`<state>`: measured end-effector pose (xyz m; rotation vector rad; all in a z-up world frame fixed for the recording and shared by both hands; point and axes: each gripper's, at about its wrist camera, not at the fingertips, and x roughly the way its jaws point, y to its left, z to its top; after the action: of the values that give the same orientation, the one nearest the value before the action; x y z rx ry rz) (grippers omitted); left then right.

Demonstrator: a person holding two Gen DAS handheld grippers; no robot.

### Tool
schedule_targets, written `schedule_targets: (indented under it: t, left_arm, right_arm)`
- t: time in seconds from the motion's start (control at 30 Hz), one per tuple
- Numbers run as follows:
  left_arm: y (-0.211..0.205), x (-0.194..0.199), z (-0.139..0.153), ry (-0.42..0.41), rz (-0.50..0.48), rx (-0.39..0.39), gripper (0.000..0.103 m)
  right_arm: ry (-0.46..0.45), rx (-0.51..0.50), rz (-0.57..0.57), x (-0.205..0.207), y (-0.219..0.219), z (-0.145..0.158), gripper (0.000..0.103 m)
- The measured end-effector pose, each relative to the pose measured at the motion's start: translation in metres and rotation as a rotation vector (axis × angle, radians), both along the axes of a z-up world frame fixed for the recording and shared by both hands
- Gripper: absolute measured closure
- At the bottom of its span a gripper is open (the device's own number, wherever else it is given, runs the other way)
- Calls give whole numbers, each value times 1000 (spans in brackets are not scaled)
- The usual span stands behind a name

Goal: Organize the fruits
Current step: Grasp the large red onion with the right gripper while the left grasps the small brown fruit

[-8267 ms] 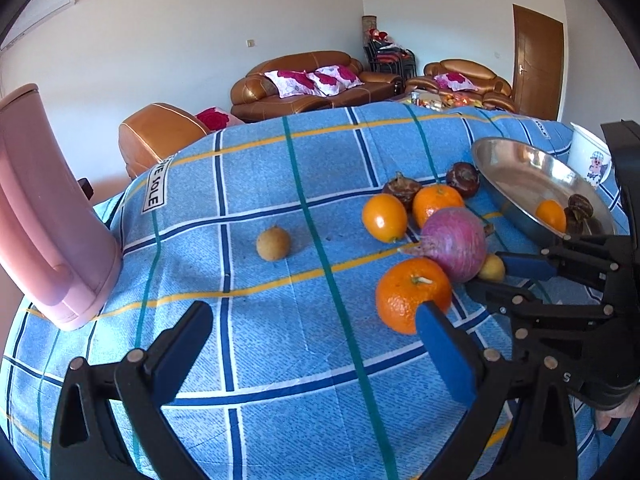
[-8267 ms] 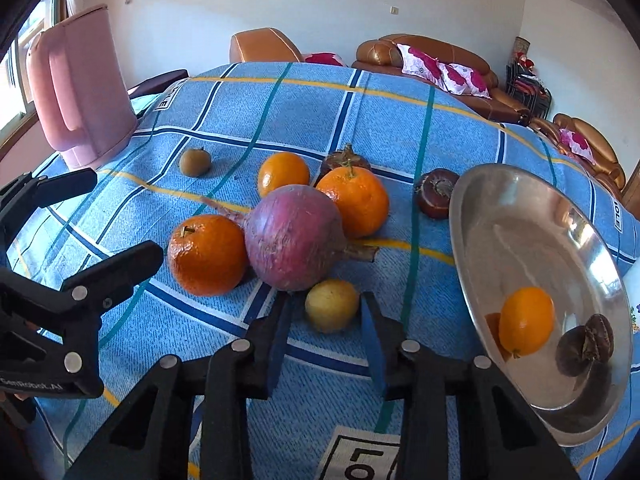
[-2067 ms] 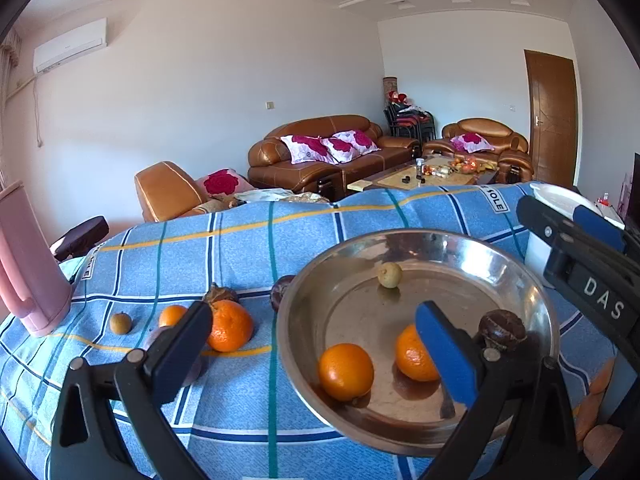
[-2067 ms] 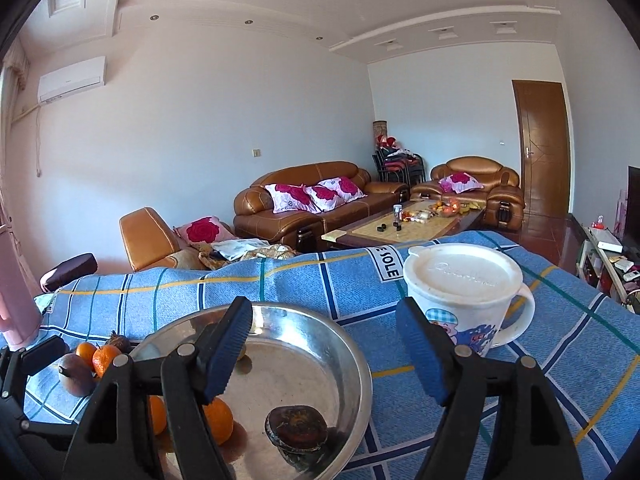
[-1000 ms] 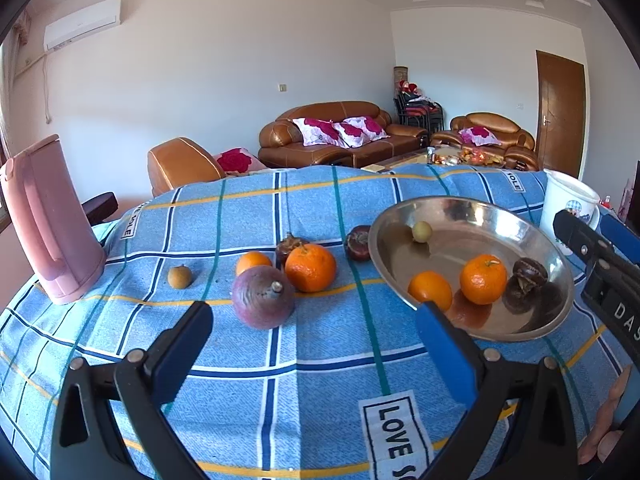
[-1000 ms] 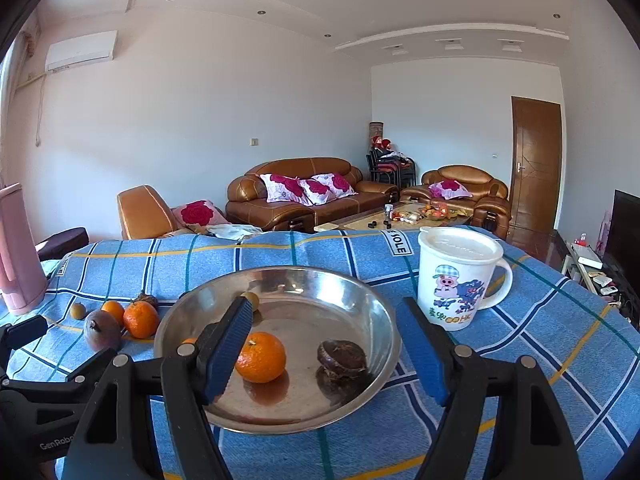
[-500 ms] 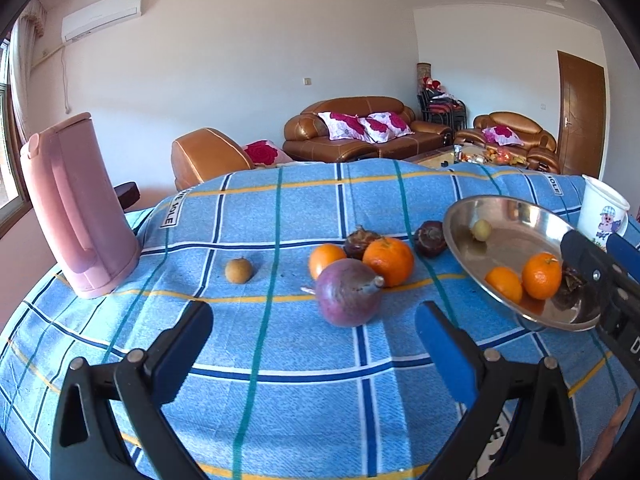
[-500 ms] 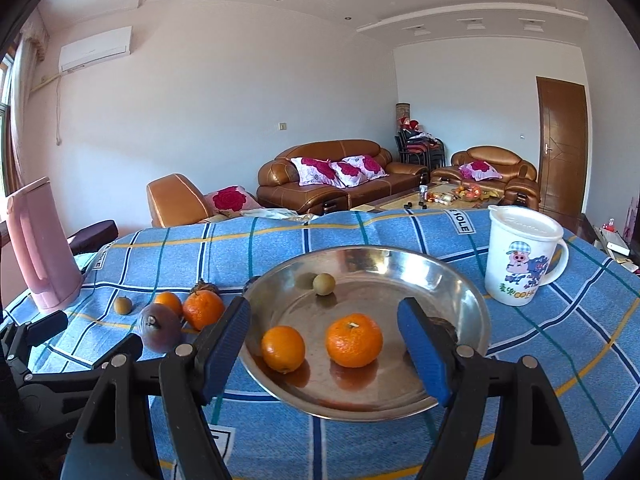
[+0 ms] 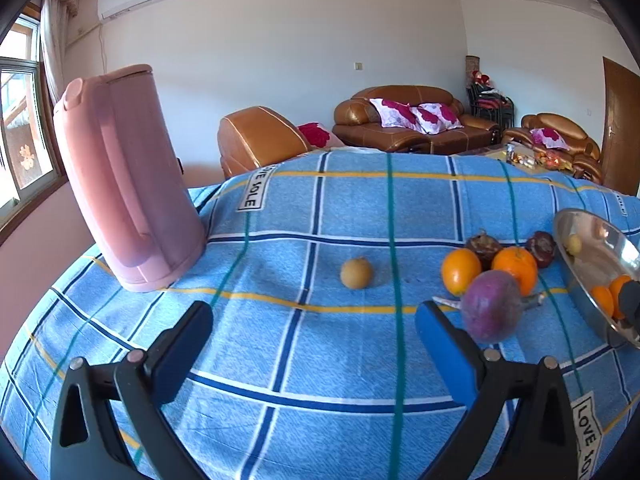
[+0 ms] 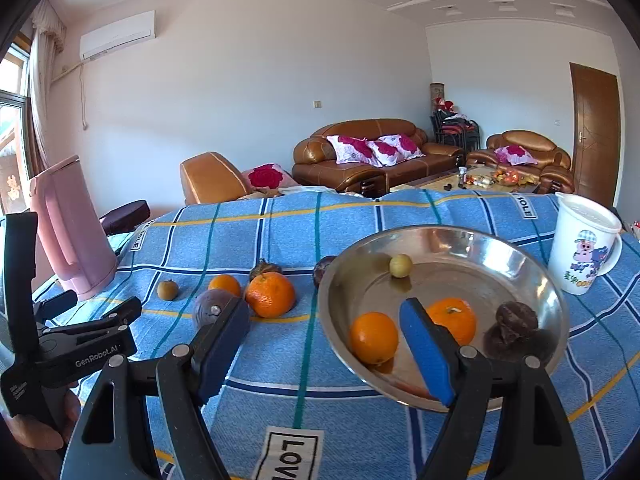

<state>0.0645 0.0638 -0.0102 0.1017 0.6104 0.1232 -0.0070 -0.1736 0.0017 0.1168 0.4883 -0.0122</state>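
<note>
Left gripper point(image 9: 314, 338) and right gripper point(image 10: 324, 340) both released, holding nothing. Bowl point(image 10: 448, 240) at right holds two oranges; onion point(image 9: 492, 306) left of it.

Left gripper point(image 9: 314, 330) agape above tablecloth point(image 9: 360, 208)

"LOVE" stands on a white label point(image 9: 587, 436) sewn to the blue checked tablecloth point(image 9: 360, 208) (the same label's far patches read mirrored or cut off); "GenRobot.AI" is printed on the left gripper point(image 10: 96, 322) body; the mug's point(image 10: 585, 248) lettering is unreadable.
</note>
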Motion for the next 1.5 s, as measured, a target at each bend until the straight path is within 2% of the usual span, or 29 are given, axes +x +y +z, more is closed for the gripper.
schedule_targets:
  t: [0.1,0.3,0.37,0.5,0.67,0.8,0.87,1.07,1.13,1.27,1.4,1.5]
  left_arm:
    - [9,12,-2,14,38,29,0]
    - [35,21,-7,53,53,-89,0]
    - [41,23,-6,49,75,-70,0]
    - [50,29,-4,38,150,27,0]
    - [71,34,-8,73,187,-21,0]
    - [73,36,-10,86,200,-15,0]
    - [73,37,-11,90,197,-15,0]
    - [76,37,-12,99,179,-51,0]
    - [76,37,-13,95,170,-54,0]
    - [68,35,-11,66,134,-41,0]
    - [57,31,-7,38,57,-80,0]
    - [42,37,-6,70,-3,-84,2]
  right_arm:
    - [34,29,41,12,11,-4,24]
    - [142,89,141,45,45,-17,24]
    - [201,104,164,59,57,-25,24]
    - [299,139,183,84,72,-41,24]
    - [365,198,135,106,75,-54,24]
    - [362,174,119,112,81,-53,26]
    - [365,150,123,113,86,-52,49]
    - [354,137,175,103,82,-48,49]
    - [332,163,212,91,77,-46,49]
    - [223,194,236,60,64,-34,49]
    - [121,157,206,41,55,-18,49]
    - [50,155,173,33,47,-8,49]
